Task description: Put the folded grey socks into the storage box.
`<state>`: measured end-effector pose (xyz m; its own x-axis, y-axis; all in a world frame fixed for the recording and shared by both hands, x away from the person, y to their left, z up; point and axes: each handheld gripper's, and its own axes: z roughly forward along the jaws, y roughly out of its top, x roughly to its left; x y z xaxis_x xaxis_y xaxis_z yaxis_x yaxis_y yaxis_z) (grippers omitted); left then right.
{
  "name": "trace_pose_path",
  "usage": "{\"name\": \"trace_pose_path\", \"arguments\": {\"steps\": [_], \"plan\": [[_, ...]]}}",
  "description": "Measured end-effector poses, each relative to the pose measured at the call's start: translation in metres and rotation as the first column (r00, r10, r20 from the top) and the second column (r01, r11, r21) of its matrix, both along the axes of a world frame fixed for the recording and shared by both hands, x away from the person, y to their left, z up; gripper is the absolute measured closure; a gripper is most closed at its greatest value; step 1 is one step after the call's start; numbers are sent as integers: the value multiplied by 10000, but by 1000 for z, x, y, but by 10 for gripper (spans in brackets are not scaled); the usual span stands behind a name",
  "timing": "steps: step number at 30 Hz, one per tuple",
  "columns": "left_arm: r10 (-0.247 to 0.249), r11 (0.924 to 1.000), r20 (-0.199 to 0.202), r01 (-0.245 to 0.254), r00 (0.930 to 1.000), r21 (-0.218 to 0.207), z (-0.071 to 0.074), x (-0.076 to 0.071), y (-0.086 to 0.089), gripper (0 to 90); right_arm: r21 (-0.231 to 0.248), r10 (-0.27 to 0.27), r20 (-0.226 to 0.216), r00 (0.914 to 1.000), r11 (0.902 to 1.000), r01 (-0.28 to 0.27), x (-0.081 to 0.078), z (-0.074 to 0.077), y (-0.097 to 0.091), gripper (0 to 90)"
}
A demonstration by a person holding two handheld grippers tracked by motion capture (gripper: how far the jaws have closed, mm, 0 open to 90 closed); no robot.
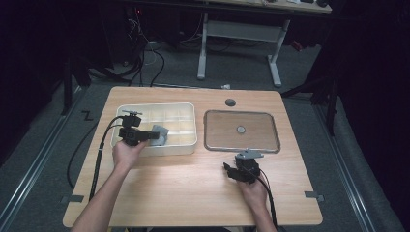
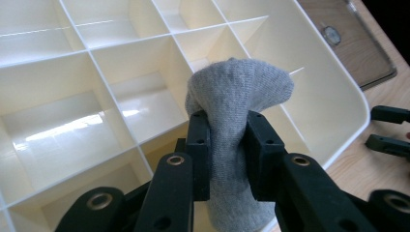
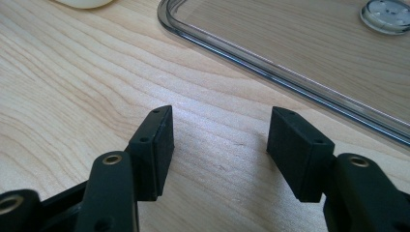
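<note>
step: I am lowering grey sock into divided tray | left gripper fingers grasping sock, right gripper fingers released, idle over desk | next: seat it in one compartment, then let go

Left gripper clamped, right gripper apparently idle, agape.

Left gripper pinching grey sock, above cream divided organizer

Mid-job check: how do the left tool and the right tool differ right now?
The left tool is clamped on a grey cloth; the right tool stands open with nothing between its jaws. The left tool is above the cream divided box; the right tool sits low over bare wooden table, near the clear lid. Both have black, two-jaw heads.
</note>
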<state>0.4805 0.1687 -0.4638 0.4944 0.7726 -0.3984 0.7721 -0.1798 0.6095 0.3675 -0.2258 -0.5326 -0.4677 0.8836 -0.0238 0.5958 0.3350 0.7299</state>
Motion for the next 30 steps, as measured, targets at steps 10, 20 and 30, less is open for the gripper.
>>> {"name": "trace_pose_path", "arguments": {"steps": [10, 20, 30], "plan": [[-31, 9982, 2, 31, 10000, 593, -1, -1, -3, 747, -2, 0, 0, 10000, 10000, 0, 0, 0, 0, 431], [-193, 9919, 49, 185, 9998, 1257, -2, -2, -5, 756, -4, 0, 2, 10000, 10000, 0, 0, 0, 0, 431], [-109, 9912, -227, 138, 9997, 1320, -4, -1, -5, 756, -7, -1, 5, 10000, 10000, 1, 0, 0, 0, 431]]}}
